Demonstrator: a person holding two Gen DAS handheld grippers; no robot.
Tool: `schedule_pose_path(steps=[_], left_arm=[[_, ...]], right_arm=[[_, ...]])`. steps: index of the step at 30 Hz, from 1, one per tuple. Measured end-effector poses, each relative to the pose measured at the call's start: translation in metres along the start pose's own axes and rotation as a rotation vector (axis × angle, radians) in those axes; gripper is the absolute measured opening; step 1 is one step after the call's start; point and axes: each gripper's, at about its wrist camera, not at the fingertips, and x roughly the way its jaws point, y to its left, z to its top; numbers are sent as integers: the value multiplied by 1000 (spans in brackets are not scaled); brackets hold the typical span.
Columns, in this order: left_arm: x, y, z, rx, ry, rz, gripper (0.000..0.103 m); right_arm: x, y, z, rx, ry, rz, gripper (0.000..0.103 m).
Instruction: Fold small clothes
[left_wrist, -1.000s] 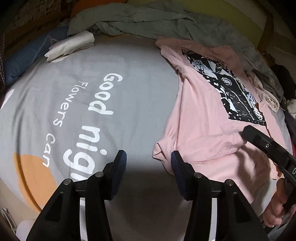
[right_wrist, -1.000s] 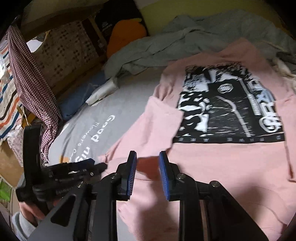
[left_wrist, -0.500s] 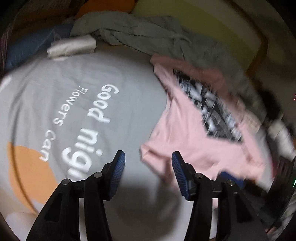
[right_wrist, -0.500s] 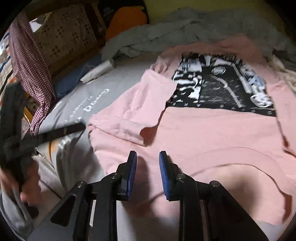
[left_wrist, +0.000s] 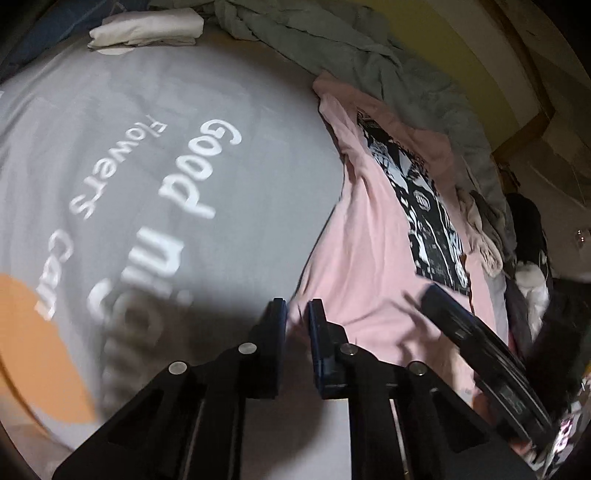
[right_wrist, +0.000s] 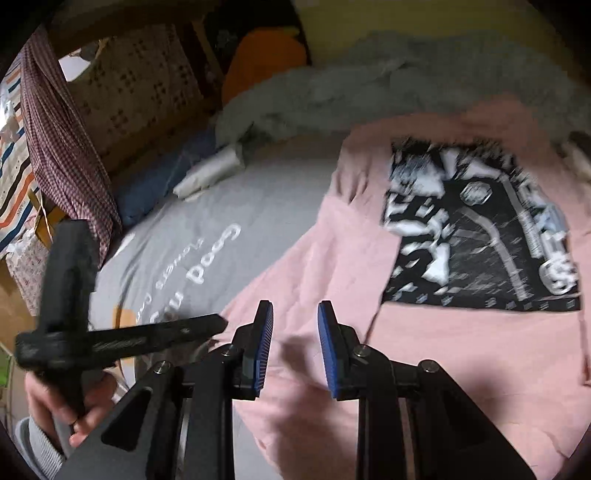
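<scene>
**Now closing on the shirt's corner**

Down on the grey bedsheet (left_wrist: 155, 110), printed with white lettering and an orange patch, we see the pink T-shirt (left_wrist: 369, 236) lying print side up, its black-and-white graphic (right_wrist: 476, 236) facing us. It covers the right part of the bed, with its upper edge against a rumpled grey-green blanket (left_wrist: 332, 40).

Our left gripper (left_wrist: 297, 314) is closing at the shirt's near left corner. A small fold of pink cloth sits between its blue pads (left_wrist: 316, 332), which stand only a narrow gap apart; we cannot tell for certain that they already press on it. In the right wrist view the same gripper (right_wrist: 221, 325) reaches in from the left, tip at the shirt's edge, gripped by a hand (right_wrist: 62, 406) with a grey ribbed cuff.

Our right gripper (right_wrist: 295, 328) hovers over the lower part of the shirt with its jaws partly apart and nothing between them. From the left wrist view it (left_wrist: 428, 295) shows as a dark, blurred bar over the pink fabric.

At the far edge of the bed lie a folded white cloth (left_wrist: 147, 29) and a dark blue pillow (right_wrist: 155, 184). A checked garment (right_wrist: 62, 147) hangs at the left.
</scene>
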Motion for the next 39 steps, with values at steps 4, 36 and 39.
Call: schedule_pose_path(steps=[4, 36, 39], left_arm=[[-9, 2, -18, 23, 19, 25, 3], [-24, 25, -15, -104, -6, -131, 3], [-29, 19, -12, -75, -36, -106, 3]], right_arm=[[8, 2, -18, -11, 50, 9, 26], [0, -8, -55, -17, 86, 42, 25], [-4, -9, -55, -9, 83, 48, 26]])
